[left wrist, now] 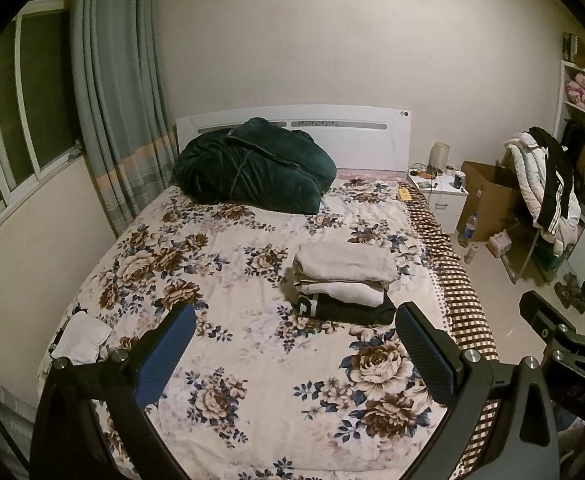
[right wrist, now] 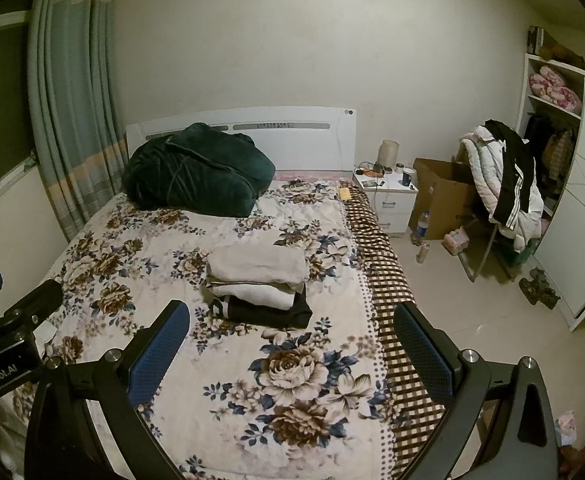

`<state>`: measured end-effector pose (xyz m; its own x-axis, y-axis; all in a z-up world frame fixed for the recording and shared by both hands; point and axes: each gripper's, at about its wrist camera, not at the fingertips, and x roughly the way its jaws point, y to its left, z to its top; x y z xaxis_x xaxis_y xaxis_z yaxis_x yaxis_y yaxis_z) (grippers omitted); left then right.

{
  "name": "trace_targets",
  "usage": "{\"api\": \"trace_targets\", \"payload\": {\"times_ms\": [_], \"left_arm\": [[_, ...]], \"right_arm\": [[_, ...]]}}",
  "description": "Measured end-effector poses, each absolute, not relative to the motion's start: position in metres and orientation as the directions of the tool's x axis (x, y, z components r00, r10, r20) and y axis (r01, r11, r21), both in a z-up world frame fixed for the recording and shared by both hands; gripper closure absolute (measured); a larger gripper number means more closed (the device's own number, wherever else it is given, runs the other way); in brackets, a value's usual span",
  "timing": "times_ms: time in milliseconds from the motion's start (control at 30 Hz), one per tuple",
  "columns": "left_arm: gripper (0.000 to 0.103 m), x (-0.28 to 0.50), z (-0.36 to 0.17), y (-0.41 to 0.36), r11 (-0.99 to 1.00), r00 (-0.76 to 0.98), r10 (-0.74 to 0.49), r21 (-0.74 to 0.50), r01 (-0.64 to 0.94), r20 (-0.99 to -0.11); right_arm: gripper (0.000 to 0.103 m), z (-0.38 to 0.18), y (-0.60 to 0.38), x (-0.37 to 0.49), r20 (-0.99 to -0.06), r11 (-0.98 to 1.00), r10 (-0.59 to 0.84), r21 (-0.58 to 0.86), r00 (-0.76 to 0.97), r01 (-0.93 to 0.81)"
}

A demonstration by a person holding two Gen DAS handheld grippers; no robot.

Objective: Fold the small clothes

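A stack of folded clothes (left wrist: 344, 284) (right wrist: 258, 286) rests on the floral bedspread (left wrist: 252, 360) (right wrist: 212, 360): a beige piece on top, a white one under it, a black one at the bottom. A small white garment (left wrist: 82, 336) lies crumpled at the bed's left edge. My left gripper (left wrist: 296, 340) hovers open above the near part of the bed, nothing between its blue pads. My right gripper (right wrist: 292, 336) is open too, held over the bed's right side, short of the stack. Part of the right gripper shows at the left wrist view's right edge.
A dark green quilt (left wrist: 252, 166) (right wrist: 196, 172) is bundled against the white headboard. Right of the bed stand a white nightstand (right wrist: 388, 196), a cardboard box (right wrist: 440, 196), bottles on the floor and a rack draped with jackets (right wrist: 504, 176). Curtains (left wrist: 116, 100) and a window are on the left.
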<state>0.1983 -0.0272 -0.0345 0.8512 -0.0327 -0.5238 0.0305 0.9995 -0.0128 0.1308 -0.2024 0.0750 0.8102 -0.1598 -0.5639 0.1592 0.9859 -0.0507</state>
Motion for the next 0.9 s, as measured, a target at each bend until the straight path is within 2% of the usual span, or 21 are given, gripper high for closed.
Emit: {"api": "trace_targets", "payload": {"times_ms": [900], "left_arm": [[0.001,0.1911,-0.0318,-0.0197,1.0,0.856,-0.026,-0.02,0.019,-0.516]], "right_arm": [[0.0,0.0689,-0.2026,0.1306,-0.561,0.987,-0.156,-0.049,0.813,0.155]]}}
